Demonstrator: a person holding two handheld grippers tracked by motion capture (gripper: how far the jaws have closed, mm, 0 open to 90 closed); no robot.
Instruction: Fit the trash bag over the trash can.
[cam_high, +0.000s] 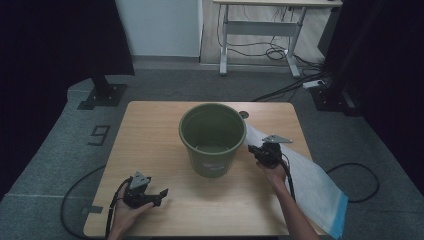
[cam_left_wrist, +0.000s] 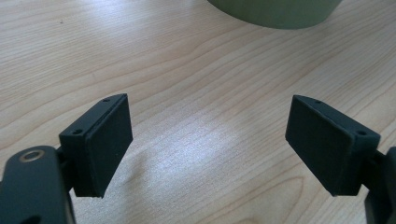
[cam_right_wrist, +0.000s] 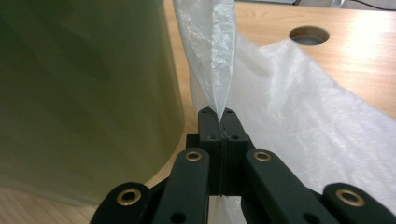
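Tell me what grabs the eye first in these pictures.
A green bucket stands in the middle of the wooden table, open and upright. Right beside it, the right gripper is shut on a fold of a thin white plastic bag that trails off the table's right edge. The left gripper rests open near the front left.

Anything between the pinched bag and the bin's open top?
Nothing visible. The right hand-held gripper is shut on a fold of the translucent white plastic bag, right beside the wall of the round green plastic bin. The bin's mouth is open with nothing across it. The left hand-held gripper rests open, well clear.
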